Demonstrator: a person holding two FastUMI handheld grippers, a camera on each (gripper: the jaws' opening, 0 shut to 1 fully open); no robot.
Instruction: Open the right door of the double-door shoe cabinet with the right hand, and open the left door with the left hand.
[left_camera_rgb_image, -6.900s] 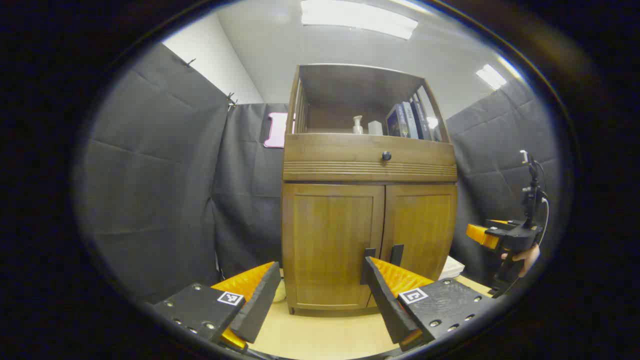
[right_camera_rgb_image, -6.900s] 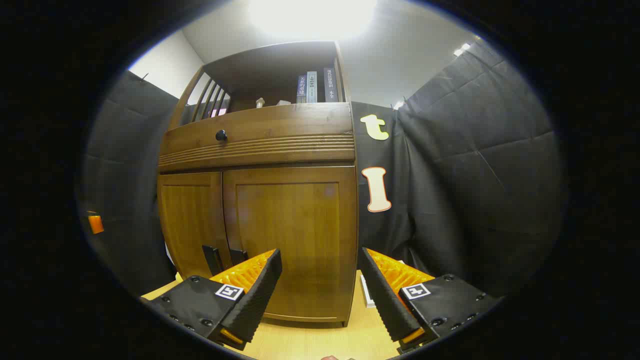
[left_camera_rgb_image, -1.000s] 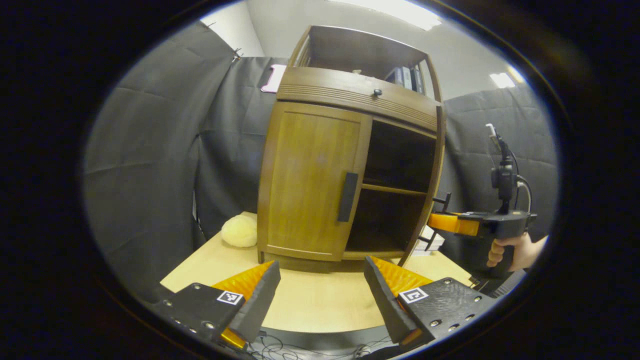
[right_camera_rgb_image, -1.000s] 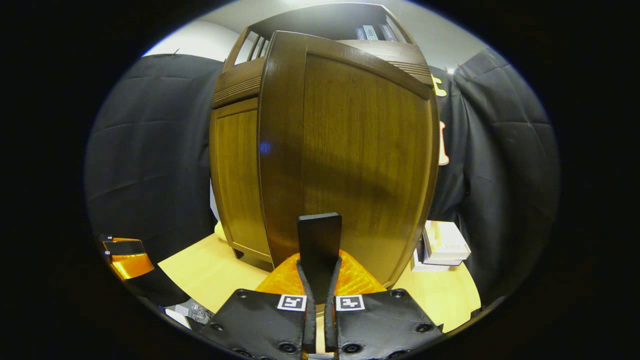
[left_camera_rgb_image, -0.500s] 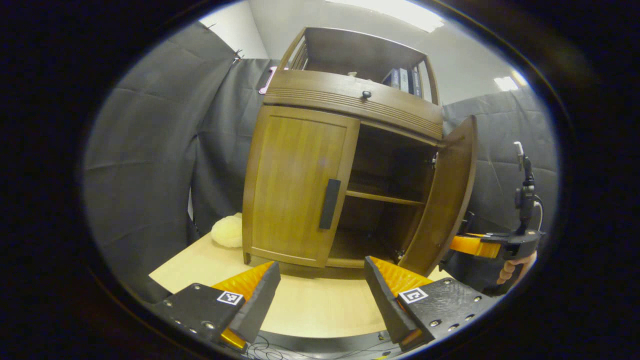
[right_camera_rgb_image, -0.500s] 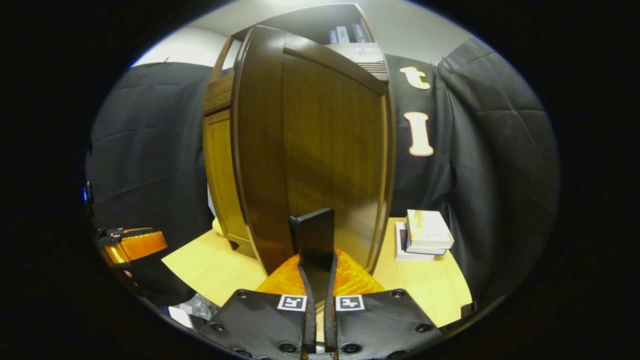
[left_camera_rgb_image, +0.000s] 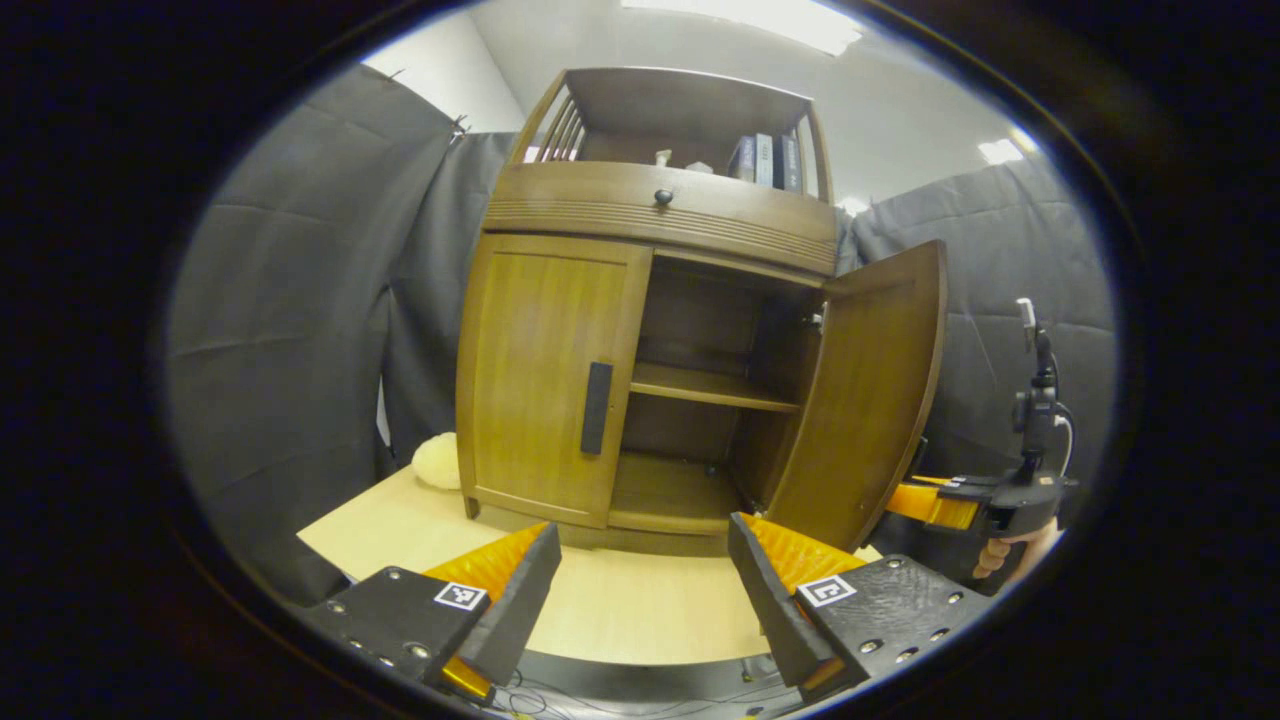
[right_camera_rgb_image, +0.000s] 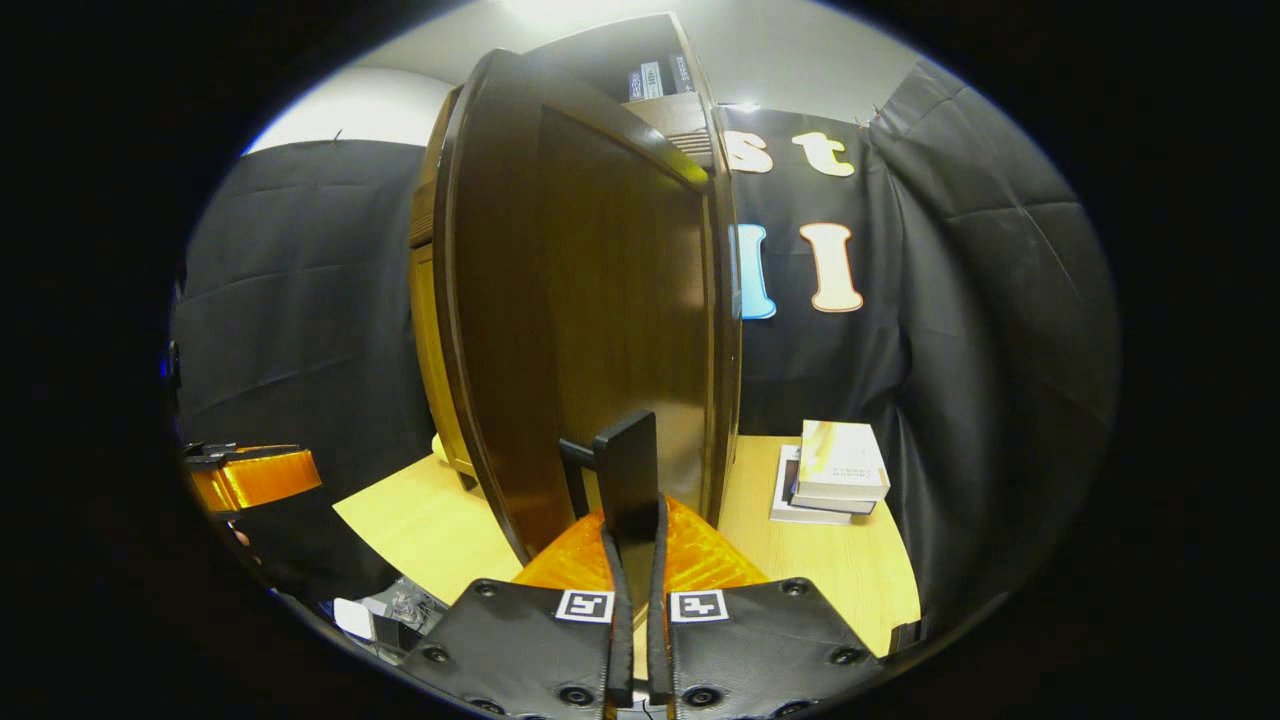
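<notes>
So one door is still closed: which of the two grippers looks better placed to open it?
The left gripper. It is open and faces the closed left door and its black handle. The right gripper is clamped on the open right door's handle.

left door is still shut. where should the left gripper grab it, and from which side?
Judging from the left gripper view: take the left door by its black handle, an upright bar near the door's inner edge. Come straight in from the front with the left gripper open and one finger on each side of the bar, then close across its narrow width. The door's flat panel offers no other hold.
</notes>
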